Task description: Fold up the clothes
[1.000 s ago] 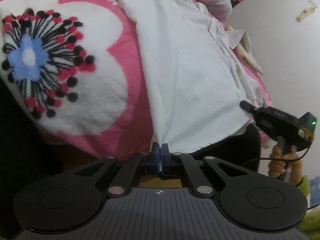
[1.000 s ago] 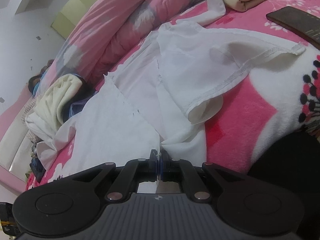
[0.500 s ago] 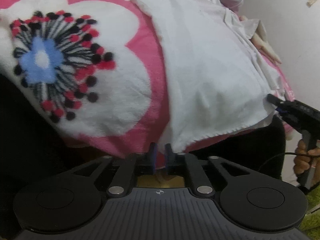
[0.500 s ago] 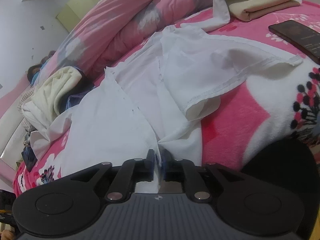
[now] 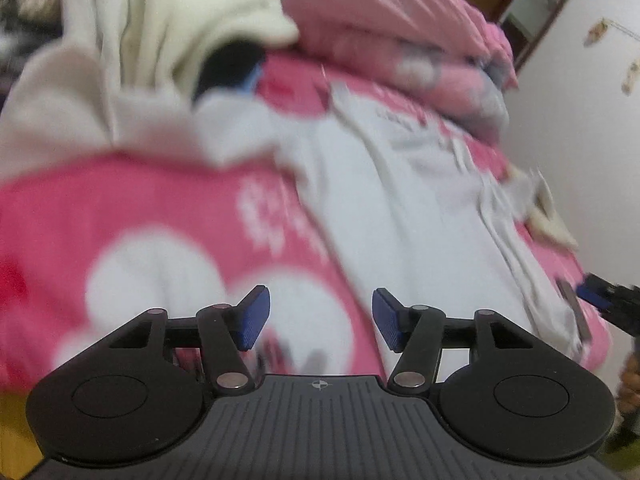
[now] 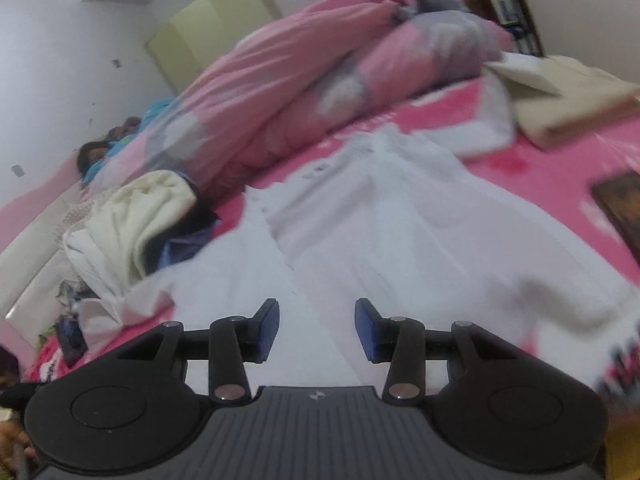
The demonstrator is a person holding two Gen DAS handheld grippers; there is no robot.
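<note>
Over the pink bed (image 6: 552, 184), your right hand-held gripper (image 6: 316, 330) hangs with its jaws spread and nothing between the blue pads (image 6: 366, 330); they have just been opening. Same story on the other side: your left hand-held gripper (image 5: 320, 322) is spread too, just opened, empty, with blurred pink blanket behind it. The white garment (image 6: 400, 240) lies flat down the middle of the bed, running from the near edge away toward the rumpled pink duvet (image 6: 320, 80) at the far side; in the left view it sits right of centre (image 5: 400, 216).

So you look to be between grabs, and the next fold, I'd say, wants a clean pickup. Come in low, take a single layer at an edge or corner on each side, and match your two hands so the crease runs straight. The cloth looks thin and floppy, so pinch well in from the hem or it may slip out. Both views are smeared, so exact seam lines are hard to read.

Containers? None in sight. Loose laundry, a cream piece (image 6: 132, 220) among it, sits heaped at the left, and a folded beige stack (image 6: 572, 100) rests far right on the bed.
</note>
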